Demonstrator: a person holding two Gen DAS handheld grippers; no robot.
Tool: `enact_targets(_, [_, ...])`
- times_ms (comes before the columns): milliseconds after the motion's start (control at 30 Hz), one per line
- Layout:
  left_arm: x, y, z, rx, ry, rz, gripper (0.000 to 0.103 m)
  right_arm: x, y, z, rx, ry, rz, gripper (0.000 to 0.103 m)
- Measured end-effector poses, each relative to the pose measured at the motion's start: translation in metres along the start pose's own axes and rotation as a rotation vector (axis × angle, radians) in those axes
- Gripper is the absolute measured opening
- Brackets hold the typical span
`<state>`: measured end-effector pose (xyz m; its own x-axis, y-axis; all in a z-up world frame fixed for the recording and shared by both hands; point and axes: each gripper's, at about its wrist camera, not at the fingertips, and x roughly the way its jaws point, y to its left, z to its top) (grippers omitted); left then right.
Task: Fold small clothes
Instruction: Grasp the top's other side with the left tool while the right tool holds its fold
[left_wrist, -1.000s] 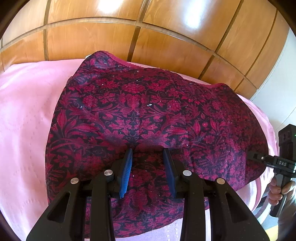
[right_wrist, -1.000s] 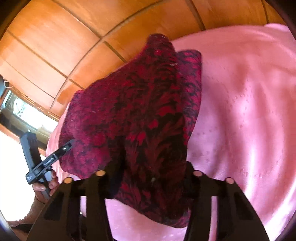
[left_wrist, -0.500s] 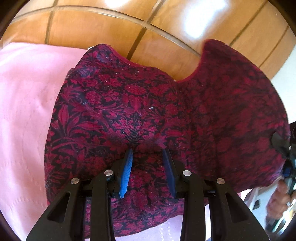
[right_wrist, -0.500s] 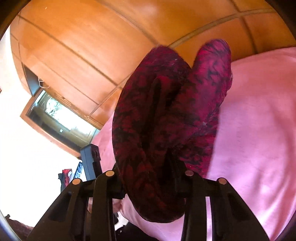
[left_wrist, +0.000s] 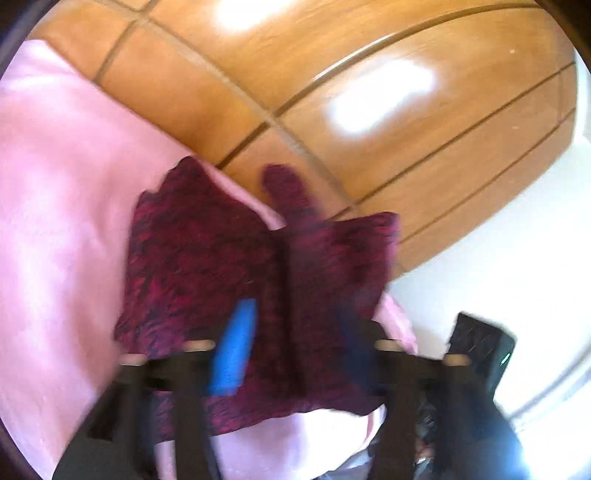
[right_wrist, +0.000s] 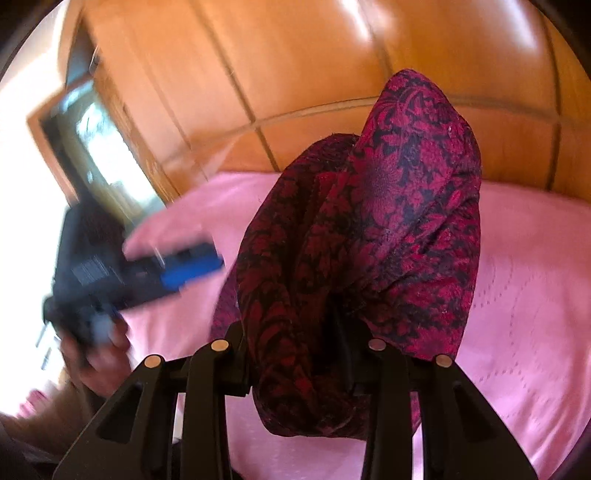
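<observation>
Mid-fold: the dark red floral-patterned knit garment (right_wrist: 369, 236) was being carried over itself above the pink quilted bed cover (right_wrist: 524, 280).

The right gripper (right_wrist: 299, 354) was clenched on a bunched edge of the garment, lifting it clear of the bed. The left gripper (left_wrist: 291, 343) stood with its blue-padded fingers (left_wrist: 236, 347) apart over the part lying flat, apparently released, though blur hid any contact. The next move likely called for laying the lifted half down square on the flat half. Only the left view showed the flat portion; only the right view showed the raised bundle and the left gripper near the bed's left edge.
</observation>
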<state>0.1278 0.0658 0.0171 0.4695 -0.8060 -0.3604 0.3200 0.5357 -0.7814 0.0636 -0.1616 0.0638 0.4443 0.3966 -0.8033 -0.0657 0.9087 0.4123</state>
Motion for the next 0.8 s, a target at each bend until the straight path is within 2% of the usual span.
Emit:
enact_targets(67, [0.007,-0.007,0.004,-0.01,0.033,-0.047,0.075,0.007,0.017,-0.006,-0.084,-0.003,-0.041,0.033])
enact_targets(100, [0.012,-0.013,0.007,0.01,0.051,-0.047,0.075,0.009,0.022,-0.009,-0.116,-0.003,-0.058,0.033])
enact_targets(300, [0.051,-0.035,0.009,0.169,0.175,0.064,0.081,0.029,0.045,-0.024,-0.27,-0.032,-0.16,0.033])
enact_targets(533, [0.056,-0.052,0.001,0.234,0.221,0.096,0.081,0.034,0.061,-0.039,-0.346,-0.073,-0.211,0.033])
enact_targets(633, [0.058,-0.042,0.009,0.223,0.186,0.202,0.081,0.025,0.057,-0.043,-0.314,-0.103,-0.197,0.033])
enact_targets(667, [0.057,-0.034,0.009,0.2,0.179,0.208,0.081,0.021,0.054,-0.045,-0.298,-0.109,-0.189,0.033])
enact_targets(733, [0.055,-0.015,0.007,0.11,0.213,0.194,0.081,0.02,0.051,-0.046,-0.288,-0.114,-0.182,0.033])
enact_targets(800, [0.058,-0.009,0.005,0.068,0.229,0.12,0.087,0.021,0.051,-0.047,-0.301,-0.112,-0.183,0.033])
